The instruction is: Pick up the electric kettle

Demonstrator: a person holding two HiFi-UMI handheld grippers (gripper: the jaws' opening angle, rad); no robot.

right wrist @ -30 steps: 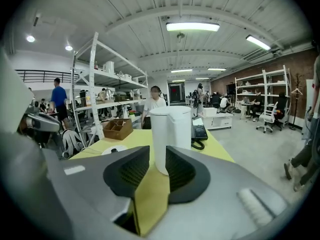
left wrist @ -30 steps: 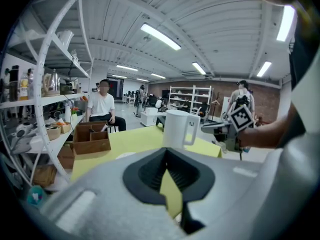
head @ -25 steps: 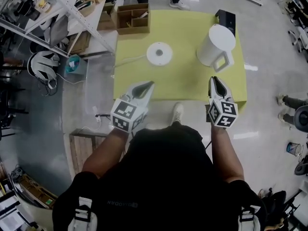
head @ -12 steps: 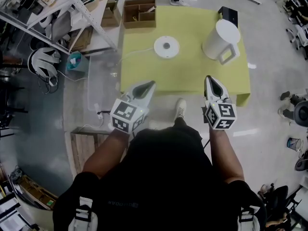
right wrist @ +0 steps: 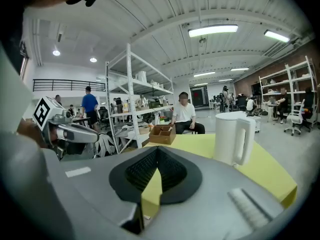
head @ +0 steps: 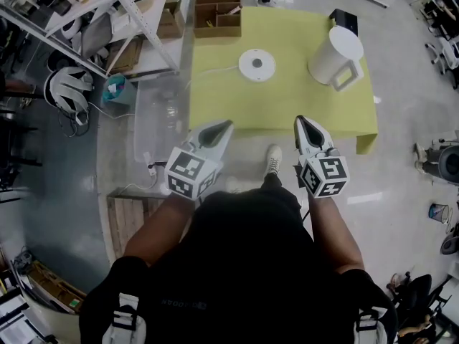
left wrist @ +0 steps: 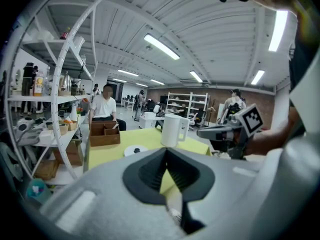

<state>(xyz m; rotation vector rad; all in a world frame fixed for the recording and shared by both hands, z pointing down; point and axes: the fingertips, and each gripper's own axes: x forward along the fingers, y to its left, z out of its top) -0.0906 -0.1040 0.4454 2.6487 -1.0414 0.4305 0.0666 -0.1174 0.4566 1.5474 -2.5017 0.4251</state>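
Since both sets of jaws are pressed shut w/ nothing between them, the right gripper [head: 304, 122] must open before it reaches the tall white plastic electric kettle [head: 334, 47]. The kettle stands at the far right of the yellow-green counter [head: 287, 106], handle turned toward the near side. Best approach, imo: open wide, come in along the handle's line, close on its upright bar, lift straight up. The left gripper [head: 222, 127] hovers at the near edge, idle.

Edges: kettle sits near the counter's right edge, w/ a small black box [head: 343, 20] just behind, so don't shove fwd. A round white base disc [head: 257, 64] lies well apart to the left, and a brown cardboard box [head: 218, 16] sits at the far-left corner. The path btwn is bare counter.
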